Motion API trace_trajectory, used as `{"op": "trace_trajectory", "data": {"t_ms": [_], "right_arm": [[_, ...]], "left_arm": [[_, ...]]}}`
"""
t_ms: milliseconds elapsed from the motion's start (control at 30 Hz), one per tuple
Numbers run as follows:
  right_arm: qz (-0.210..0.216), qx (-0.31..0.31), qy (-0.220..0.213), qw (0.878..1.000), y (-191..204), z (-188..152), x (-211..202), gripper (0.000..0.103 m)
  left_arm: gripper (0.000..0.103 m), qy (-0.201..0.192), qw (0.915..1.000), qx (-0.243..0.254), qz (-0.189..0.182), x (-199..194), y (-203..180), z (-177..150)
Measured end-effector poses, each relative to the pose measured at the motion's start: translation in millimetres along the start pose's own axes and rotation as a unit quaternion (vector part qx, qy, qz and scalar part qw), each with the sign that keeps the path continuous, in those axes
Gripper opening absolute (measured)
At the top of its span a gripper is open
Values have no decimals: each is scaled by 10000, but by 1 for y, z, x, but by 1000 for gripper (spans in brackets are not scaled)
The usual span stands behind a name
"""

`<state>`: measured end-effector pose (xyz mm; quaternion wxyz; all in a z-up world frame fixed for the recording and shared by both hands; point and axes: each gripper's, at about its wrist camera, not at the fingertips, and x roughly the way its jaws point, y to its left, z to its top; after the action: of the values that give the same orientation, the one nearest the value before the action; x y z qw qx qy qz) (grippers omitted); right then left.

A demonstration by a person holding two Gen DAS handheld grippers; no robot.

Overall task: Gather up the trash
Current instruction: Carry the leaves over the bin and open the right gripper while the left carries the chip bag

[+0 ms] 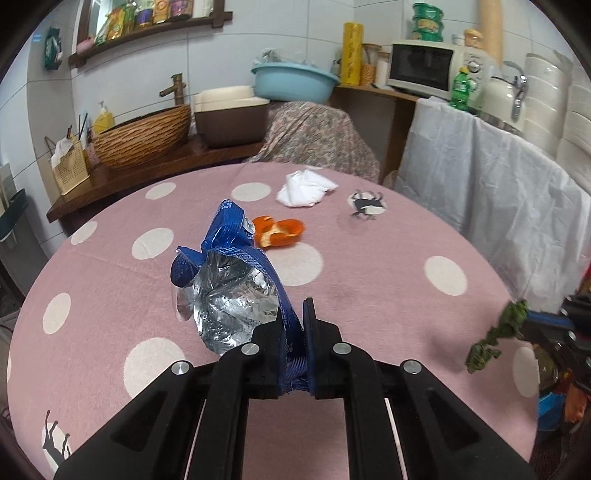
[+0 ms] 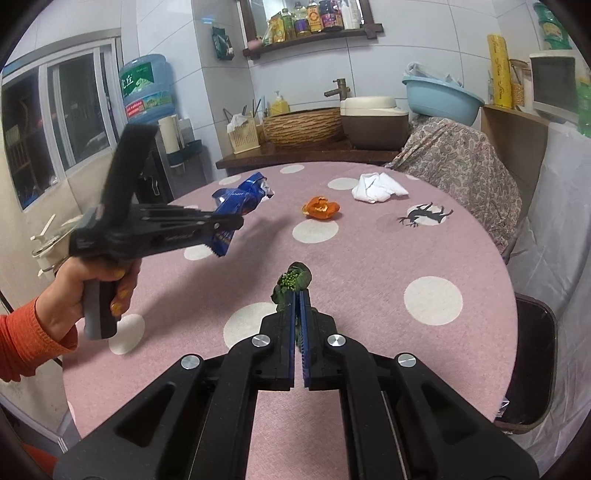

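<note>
The round pink table (image 2: 369,258) has lots of bare cloth near the orange peel (image 2: 320,208). In front of the peel the cloth is open, so a hand could slide in there. Just behind the peel, to the right, lies a white crumpled tissue (image 2: 378,187). Left of the peel, the left gripper (image 2: 225,229) hangs over the table with a blue wrapper (image 2: 240,201). Far behind the peel, a wooden counter (image 2: 306,155) and a cloth-covered chair (image 2: 458,155) stand in the way.

My right gripper (image 1: 532,328) is cut off by the left wrist view's right edge, its fingertips hidden behind the green scrap (image 1: 491,336). My sleeve (image 2: 26,339) runs off the right wrist view's left edge. The shelf bottles' (image 2: 314,16) labels are too small to read.
</note>
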<state>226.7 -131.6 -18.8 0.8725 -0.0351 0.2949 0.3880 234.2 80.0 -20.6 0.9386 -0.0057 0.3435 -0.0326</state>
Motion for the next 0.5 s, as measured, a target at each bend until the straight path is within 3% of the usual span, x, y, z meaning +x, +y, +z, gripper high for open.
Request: {"op": "trace_trajectory", "data": {"t_ms": [233, 500], "right_arm": [[-224, 87, -236, 9994, -17, 6, -24, 3], [-646, 302, -368, 9968, -55, 2, -51, 3]], "left_arm": [[9, -170, 9979, 284, -551, -13, -44, 13], [9, -97, 9921, 568, -1110, 8, -105, 28]]}}
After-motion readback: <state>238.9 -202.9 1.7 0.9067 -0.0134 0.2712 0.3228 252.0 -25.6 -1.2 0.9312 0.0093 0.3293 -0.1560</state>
